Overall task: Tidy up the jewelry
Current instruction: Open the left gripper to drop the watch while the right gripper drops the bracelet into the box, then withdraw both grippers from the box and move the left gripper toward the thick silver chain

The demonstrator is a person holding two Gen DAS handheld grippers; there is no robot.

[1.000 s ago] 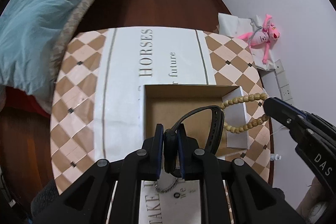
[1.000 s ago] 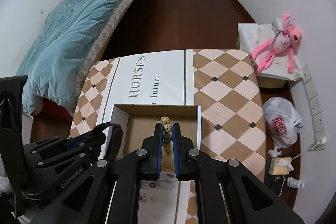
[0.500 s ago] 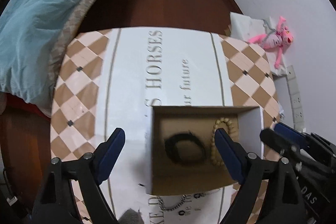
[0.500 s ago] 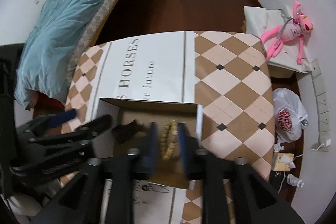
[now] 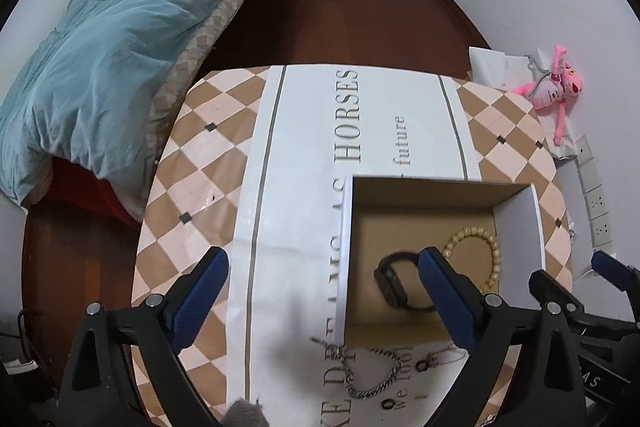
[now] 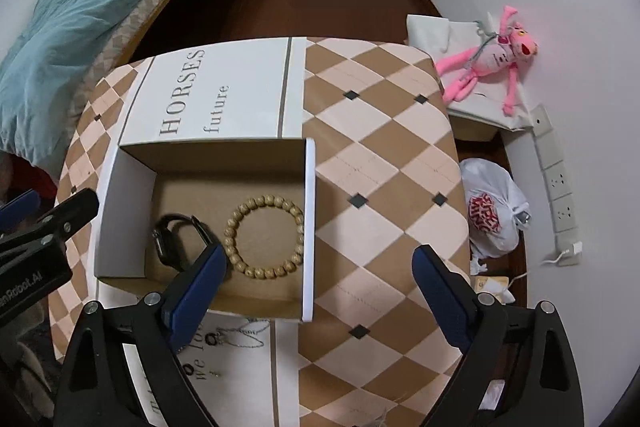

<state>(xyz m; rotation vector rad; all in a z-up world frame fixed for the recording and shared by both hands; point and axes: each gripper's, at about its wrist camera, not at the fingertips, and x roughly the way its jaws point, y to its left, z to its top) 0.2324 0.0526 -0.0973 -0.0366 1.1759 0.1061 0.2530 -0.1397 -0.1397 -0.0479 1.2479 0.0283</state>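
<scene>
Bracelet [image 6: 264, 235] lies boxed [image 6: 308, 227] beyond spread right tongs [image 6: 320, 287].

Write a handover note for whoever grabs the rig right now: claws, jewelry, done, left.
Left claw: open, empty, hovering over the table at the box's left wall.
Right claw: open, empty, above the box's near right corner.
In the cardboard box: black watch lying left, wooden bead bracelet flat to its right, apart from each other.
Done: those two pieces are in the box.
Left: on the table in front of the box, a silver chain bracelet, a thin silver necklace and small dark rings. My guess is the chain bracelet goes next.
</scene>
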